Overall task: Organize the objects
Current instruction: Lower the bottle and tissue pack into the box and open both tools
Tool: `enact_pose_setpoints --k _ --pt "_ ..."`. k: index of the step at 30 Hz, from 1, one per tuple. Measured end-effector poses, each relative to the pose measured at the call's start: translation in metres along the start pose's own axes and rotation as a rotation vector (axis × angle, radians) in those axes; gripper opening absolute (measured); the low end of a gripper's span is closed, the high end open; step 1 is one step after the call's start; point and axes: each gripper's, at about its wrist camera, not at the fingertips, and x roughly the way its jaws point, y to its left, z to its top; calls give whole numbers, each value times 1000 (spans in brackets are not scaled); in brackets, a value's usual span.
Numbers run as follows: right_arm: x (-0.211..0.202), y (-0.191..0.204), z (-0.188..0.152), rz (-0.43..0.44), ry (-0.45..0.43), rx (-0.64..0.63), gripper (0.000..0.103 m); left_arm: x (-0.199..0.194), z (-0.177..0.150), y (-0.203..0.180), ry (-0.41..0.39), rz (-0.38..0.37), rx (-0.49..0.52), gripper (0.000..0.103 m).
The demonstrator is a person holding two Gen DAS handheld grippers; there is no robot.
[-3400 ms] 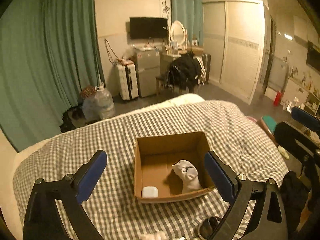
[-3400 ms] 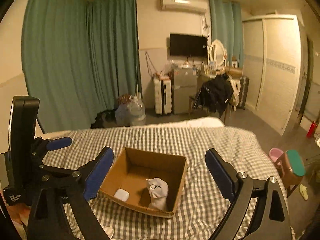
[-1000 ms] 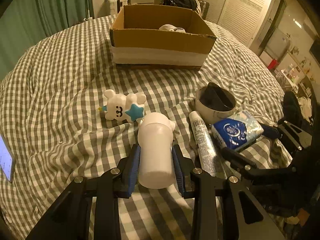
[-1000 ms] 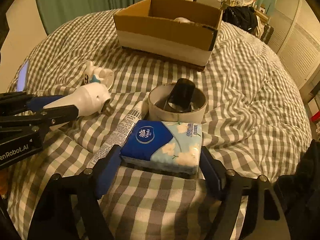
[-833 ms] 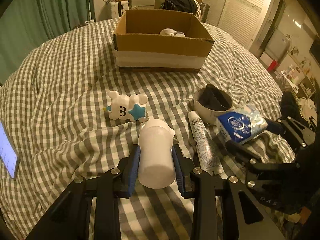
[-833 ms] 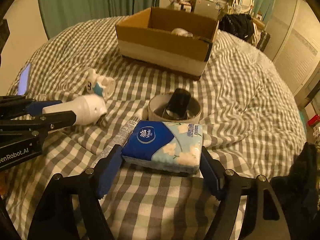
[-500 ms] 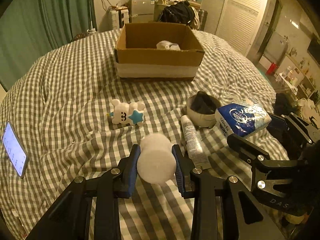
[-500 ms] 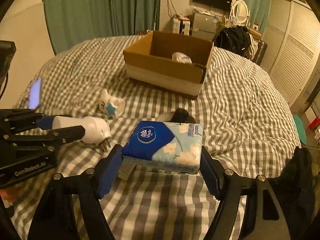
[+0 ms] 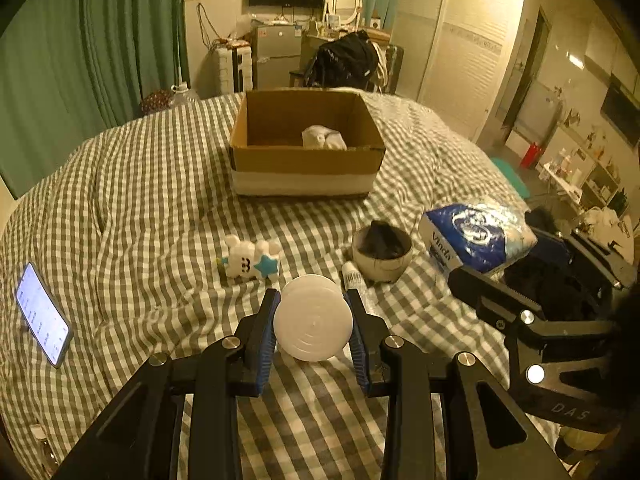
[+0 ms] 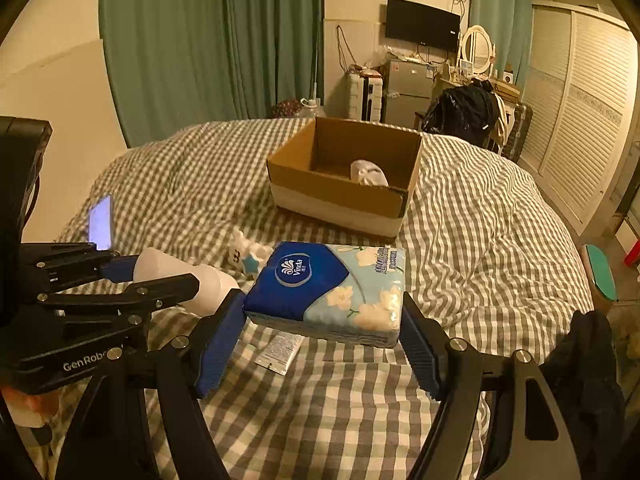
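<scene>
My left gripper (image 9: 313, 300) is shut on a white rounded plug-like object (image 9: 313, 322), whose flat round end faces the camera above the checked bedcover. My right gripper (image 10: 324, 304) is shut on a blue Vinda tissue pack (image 10: 328, 288), held flat and clear of the bed. The pack (image 9: 476, 236) also shows at the right of the left wrist view. Ahead of both stands an open cardboard box (image 9: 306, 160) with a white bundle (image 9: 323, 138) inside. Between grippers and box lie a white toy with a blue star (image 9: 250, 260), a bowl holding something black (image 9: 382, 248) and a tube (image 9: 354, 276).
A lit phone (image 9: 42, 314) lies on the bedcover at the left. Green curtains, a small fridge, a chair with dark clothes and a wardrobe stand beyond the bed. A teal stool (image 10: 600, 276) sits beside the bed's right edge.
Both grippers have risen off the bedcover with the white object and the tissue pack and tilted upward. The box's inside and the far room now show.
</scene>
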Motion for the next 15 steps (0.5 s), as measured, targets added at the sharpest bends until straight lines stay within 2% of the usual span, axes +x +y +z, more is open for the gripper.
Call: enact_pose_setpoints --k 7,15 --pt "-3 -1 16 26 -18 3 74 -5 27 7 -33 -20 -11 33" --pt "7 -14 57 32 -41 2 74 7 88 15 -75 -31 -3 33"
